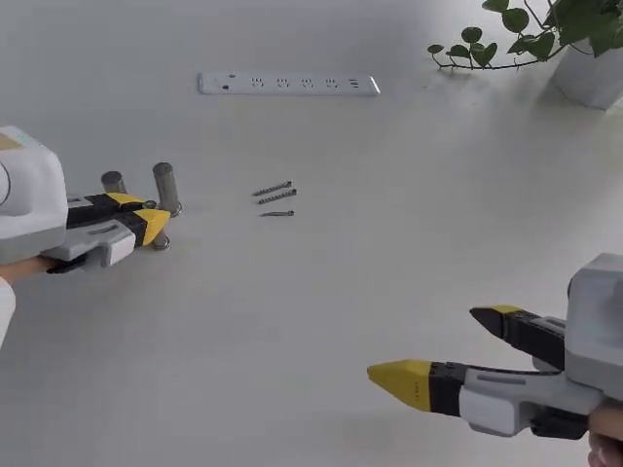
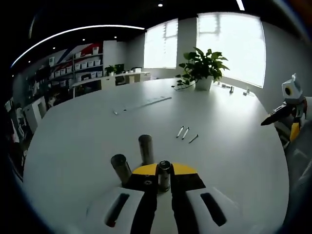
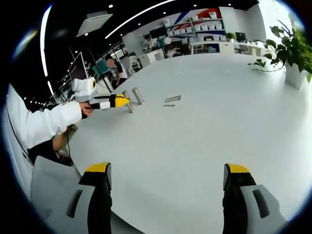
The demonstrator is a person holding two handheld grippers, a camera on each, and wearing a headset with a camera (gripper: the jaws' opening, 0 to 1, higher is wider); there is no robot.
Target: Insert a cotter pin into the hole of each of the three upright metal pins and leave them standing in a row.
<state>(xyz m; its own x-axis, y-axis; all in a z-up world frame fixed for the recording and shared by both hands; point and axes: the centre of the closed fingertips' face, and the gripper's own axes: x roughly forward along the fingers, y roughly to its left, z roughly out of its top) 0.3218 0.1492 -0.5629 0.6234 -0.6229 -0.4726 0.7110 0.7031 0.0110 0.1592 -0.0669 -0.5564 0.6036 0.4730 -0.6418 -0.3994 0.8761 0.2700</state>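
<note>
White worktop (image 1: 409,165), bare and level. At its edge, left hand-held gripper (image 1: 156,211) clamped on nearest metal pin (image 2: 164,176), judged to steady it upright for insertion. Two other metal pins (image 1: 165,185) stand just behind. Three cotter pins (image 1: 277,197) lie loose nearby, none fitted. Opposite, right hand-held gripper (image 1: 421,342) spread wide, empty, well apart from cotter pins; judged ready to fetch one.
</note>
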